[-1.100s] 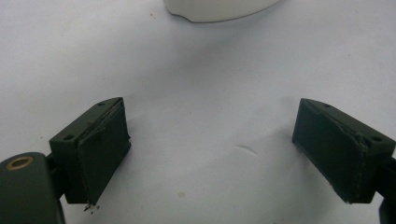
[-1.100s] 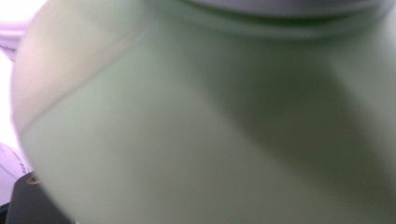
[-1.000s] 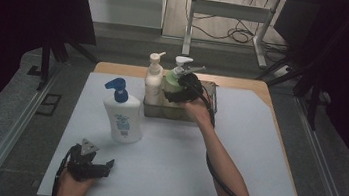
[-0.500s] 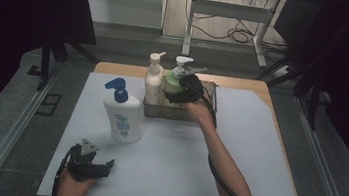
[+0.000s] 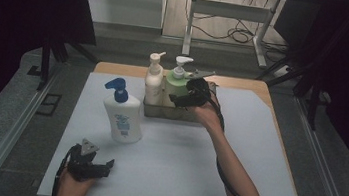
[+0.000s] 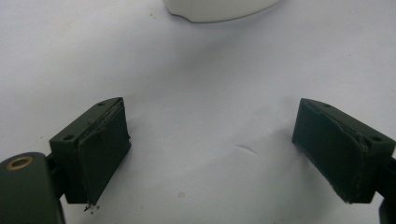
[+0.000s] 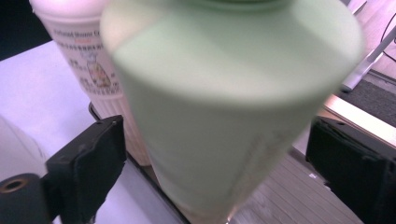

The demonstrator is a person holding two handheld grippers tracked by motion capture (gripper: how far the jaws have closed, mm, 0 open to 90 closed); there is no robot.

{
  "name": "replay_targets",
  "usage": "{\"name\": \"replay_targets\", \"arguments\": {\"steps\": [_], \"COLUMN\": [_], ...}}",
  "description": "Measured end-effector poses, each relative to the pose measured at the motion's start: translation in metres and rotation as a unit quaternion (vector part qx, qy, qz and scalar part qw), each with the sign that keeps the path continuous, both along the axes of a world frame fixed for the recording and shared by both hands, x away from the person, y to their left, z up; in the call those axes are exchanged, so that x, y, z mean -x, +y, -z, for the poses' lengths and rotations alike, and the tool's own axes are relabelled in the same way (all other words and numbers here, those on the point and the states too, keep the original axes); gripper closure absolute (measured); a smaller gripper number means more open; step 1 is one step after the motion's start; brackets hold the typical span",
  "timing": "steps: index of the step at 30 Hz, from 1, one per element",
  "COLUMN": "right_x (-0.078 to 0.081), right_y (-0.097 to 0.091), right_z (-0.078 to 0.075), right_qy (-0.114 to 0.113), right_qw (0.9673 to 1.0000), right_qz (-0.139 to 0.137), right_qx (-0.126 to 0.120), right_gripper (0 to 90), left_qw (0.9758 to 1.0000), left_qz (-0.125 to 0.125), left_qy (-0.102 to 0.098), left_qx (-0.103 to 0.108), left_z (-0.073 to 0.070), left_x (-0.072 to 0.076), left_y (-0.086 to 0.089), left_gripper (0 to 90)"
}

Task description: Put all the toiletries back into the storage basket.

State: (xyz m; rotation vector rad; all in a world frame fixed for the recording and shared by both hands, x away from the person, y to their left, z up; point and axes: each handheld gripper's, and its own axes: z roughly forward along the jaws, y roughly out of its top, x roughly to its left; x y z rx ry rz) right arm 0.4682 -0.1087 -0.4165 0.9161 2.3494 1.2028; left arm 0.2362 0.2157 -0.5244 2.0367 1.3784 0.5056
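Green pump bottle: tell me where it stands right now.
In the high view the green pump bottle stands in the tray at the table's far middle, just right of the cream bottle, with the right gripper open around it.

Two black hand-held grippers were seen: the left gripper [image 5: 103, 166] was topped by a grey three-cornered plate, as was the right gripper [image 5: 182, 99], from which a black cable was trailed along a bare, sleeveless forearm. Each jaw was faced with a dark, worn rubber pad [image 6: 100, 156] fixed by small screws, and a brass-coloured eyelet [image 6: 19, 163] was set in the left gripper's black body.
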Motion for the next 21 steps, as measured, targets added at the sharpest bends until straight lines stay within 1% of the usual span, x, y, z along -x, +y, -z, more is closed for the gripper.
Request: {"name": "replay_targets", "arguments": {"steps": [2,4,6,7,12,17,19,20,21], "right_x": [0.002,0.004,0.006,0.007,0.01,0.008,0.006,0.004,0.002], "right_y": [-0.005,-0.009,-0.013,-0.015,-0.026,-0.036,-0.038,-0.04,-0.041], "right_z": [0.0,0.0,0.0,0.0,0.0,0.004,0.008,0.01,0.012], "right_qy": [0.004,0.005,0.009,0.013,0.024,0.039,0.05,0.055,0.063], "right_qw": [0.9999,0.9999,0.9998,0.9997,0.9995,0.9991,0.9984,0.998,0.9973], "right_qz": [-0.01,-0.015,-0.019,-0.018,-0.019,-0.006,0.008,0.013,0.025], "right_qx": [-0.001,0.006,0.008,0.01,0.005,0.015,0.025,0.028,0.029], "right_gripper": [11.9,13.6,15.0,17.8,36.2,53.3,59.7,64.7,69.9], "left_qw": [1.0,1.0,1.0,1.0,1.0,1.0,1.0,1.0,1.0], "left_qz": [0.0,0.0,0.0,0.0,0.0,-0.001,-0.001,-0.001,-0.001], "left_qy": [0.0,0.0,-0.001,-0.001,-0.001,-0.001,-0.001,0.0,0.0], "left_qx": [0.0,0.0,0.0,0.0,0.001,0.001,0.0,0.0,0.0], "left_z": [0.0,0.0,0.0,0.0,0.0,0.0,0.0,0.0,0.0], "left_x": [0.0,0.0,0.0,0.0,0.0,0.0,0.0,0.0,0.0], "left_y": [0.0,0.0,0.0,0.0,0.0,0.0,0.0,0.0,0.0], "left_gripper": [10.4,10.4,10.4,10.4,10.4,10.4,10.4,10.4,10.4]}}
